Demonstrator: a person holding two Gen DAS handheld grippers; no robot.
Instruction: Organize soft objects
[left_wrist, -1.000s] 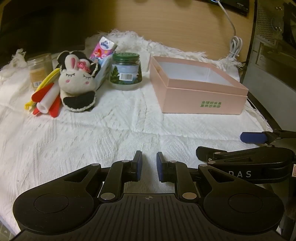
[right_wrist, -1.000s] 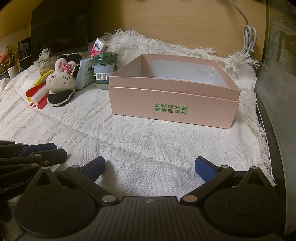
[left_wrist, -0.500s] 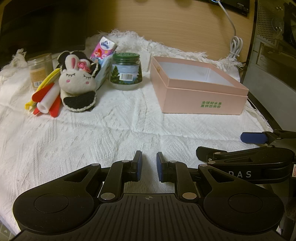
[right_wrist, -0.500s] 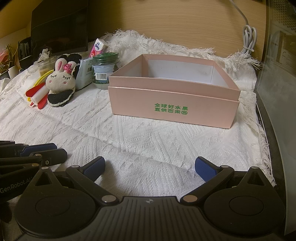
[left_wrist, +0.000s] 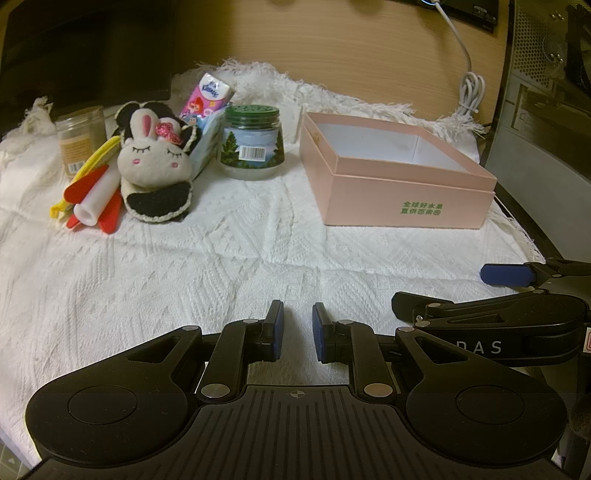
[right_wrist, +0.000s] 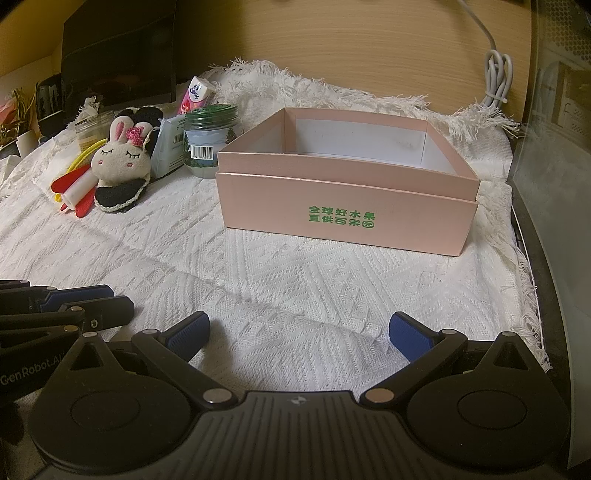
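We see the bunny plush (left_wrist: 155, 162) lying far-left ahead, probably nearest our nearly closed, empty left hand-held gripper (left_wrist: 297, 330); the wide-open, empty right hand-held gripper (right_wrist: 299, 332) faces the pink box (right_wrist: 347, 218).

readable stuff from where i'm holding these: the pink box (right_wrist: 343, 218) has two lines of green chinese print on its front, 全球好水果 over 直供百果园. my left gripper (right_wrist: 55, 306) says "genrobot.ai" on its side, and my right gripper (left_wrist: 506, 295) shows "das", rest cut off. the tissue pack (left_wrist: 207, 96) reads kleenex, i think. the green-lidded jar (left_wrist: 252, 147) has a barcode sticker, digits too small.
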